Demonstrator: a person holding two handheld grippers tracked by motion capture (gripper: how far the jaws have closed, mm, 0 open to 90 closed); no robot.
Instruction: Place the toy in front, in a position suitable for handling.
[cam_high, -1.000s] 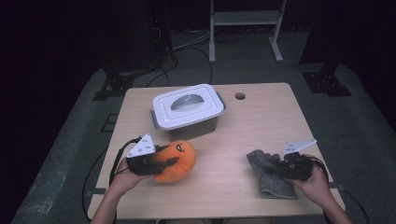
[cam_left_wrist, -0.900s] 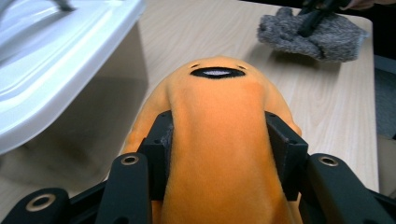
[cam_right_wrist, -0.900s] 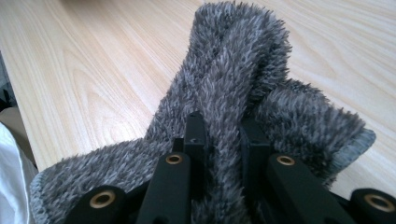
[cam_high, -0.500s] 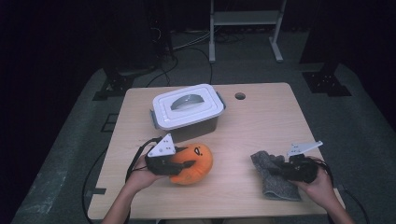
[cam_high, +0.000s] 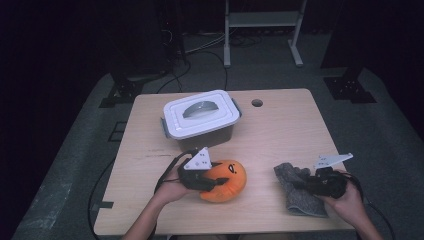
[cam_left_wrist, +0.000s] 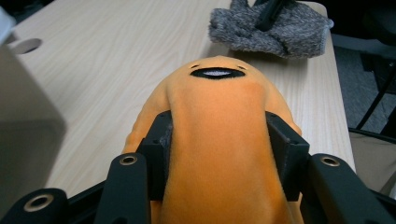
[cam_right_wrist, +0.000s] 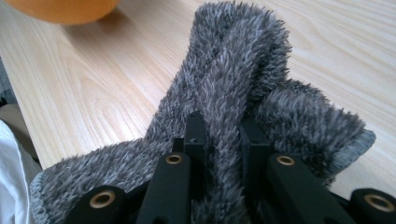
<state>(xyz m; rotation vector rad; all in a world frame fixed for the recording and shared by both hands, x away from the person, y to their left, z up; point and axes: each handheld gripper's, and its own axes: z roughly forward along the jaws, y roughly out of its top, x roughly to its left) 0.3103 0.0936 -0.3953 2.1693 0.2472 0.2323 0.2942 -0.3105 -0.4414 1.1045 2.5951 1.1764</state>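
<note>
An orange plush toy (cam_high: 227, 179) with a small black face lies near the table's front, left of centre. My left gripper (cam_high: 212, 182) is shut on it; in the left gripper view the plush toy (cam_left_wrist: 219, 140) bulges between both pads, which press into its sides. A grey fuzzy cloth (cam_high: 297, 192) lies at the front right. My right gripper (cam_high: 302, 184) is shut on a raised fold of it; in the right gripper view that fold of the cloth (cam_right_wrist: 233, 88) runs up between the jaws.
A grey storage box with a white lid (cam_high: 200, 116) stands behind the plush toy, close to the left hand. A round cable hole (cam_high: 257, 103) sits in the wooden table (cam_high: 280, 135) at the back. Beyond the table stand a white rack and black stands.
The left hand has carried the plush toy to the right, toward the table's middle and slightly nearer the front. The right hand and the cloth have stayed where they were.
</note>
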